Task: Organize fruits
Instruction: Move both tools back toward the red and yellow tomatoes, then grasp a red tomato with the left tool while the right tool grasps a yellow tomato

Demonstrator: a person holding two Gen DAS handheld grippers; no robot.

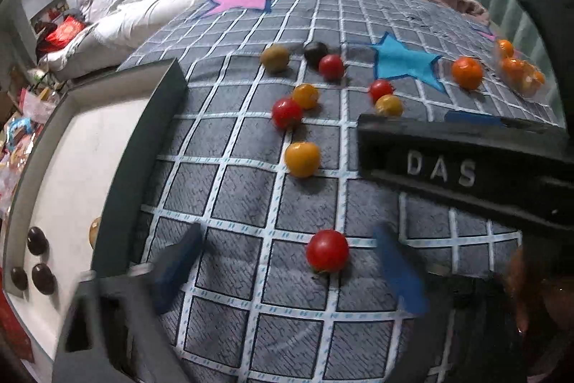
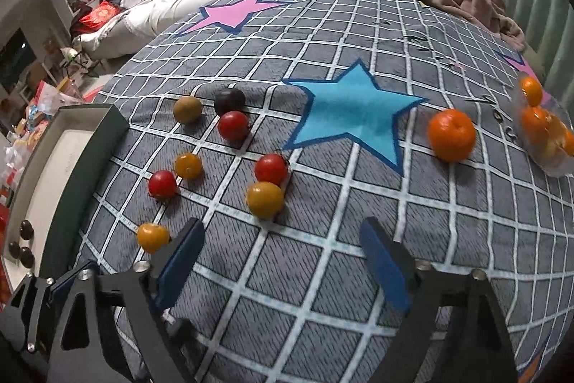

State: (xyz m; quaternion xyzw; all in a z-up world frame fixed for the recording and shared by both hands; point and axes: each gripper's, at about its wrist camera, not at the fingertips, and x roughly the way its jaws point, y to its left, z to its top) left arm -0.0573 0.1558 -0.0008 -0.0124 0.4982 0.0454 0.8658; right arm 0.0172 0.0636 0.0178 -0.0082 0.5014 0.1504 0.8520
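Trouble could come from how soft this grey checked blanket with stars is. It lies over a bed, so it dips when I push down.

My left fingers are spread wide, with nothing pinched. A small round red tomato sits on the blanket between them, a bit nearer the right one, and neither finger touches it. If I close too fast, one finger could bump it first and it could roll away. If I squeeze too hard, I think it could squash.

My right fingers are spread too, and hold nothing. Only bare blanket lies between them. A round yellow tomato sits just ahead, touching another red tomato. If I grab the yellow one, I could knock the red one loose.

Another small yellow tomato sits just beside my right gripper's left finger. That finger could nudge it.

More little fruits lie about on the blanket. A white tray with dark grey walls waits at the left, with three dark round fruits in it. My two grippers are close together, so they could bump.
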